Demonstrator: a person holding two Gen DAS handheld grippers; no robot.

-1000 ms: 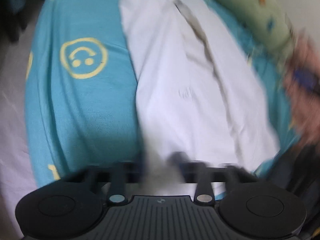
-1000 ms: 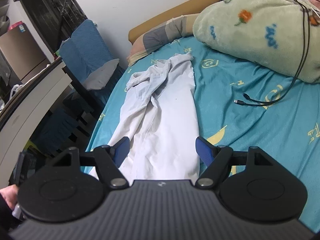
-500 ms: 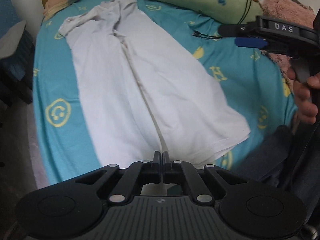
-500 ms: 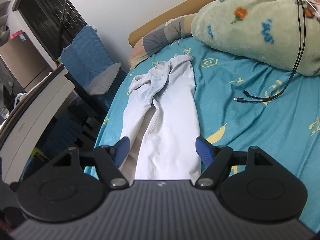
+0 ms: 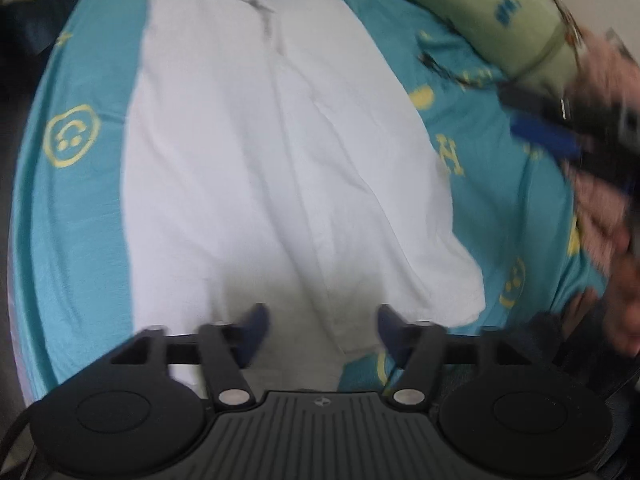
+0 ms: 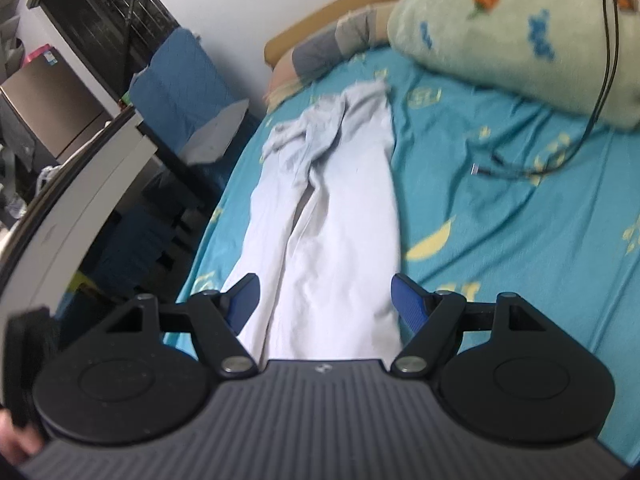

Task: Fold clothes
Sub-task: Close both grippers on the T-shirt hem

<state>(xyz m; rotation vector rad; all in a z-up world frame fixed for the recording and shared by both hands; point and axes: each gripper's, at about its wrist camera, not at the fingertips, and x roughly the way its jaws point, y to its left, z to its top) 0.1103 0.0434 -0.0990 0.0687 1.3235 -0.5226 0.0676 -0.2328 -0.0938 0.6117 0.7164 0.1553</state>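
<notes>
Here, the left gripper (image 5: 320, 330) and the right gripper (image 6: 325, 300) both hover with fingers spread wide and empty above the near hem of the white garment (image 5: 276, 168). The garment lies lengthwise along the bed (image 5: 80, 208), close to its left edge, collar end farthest. Beyond it, a green blanket (image 6: 520, 40) occupies the bed's far right corner.
</notes>
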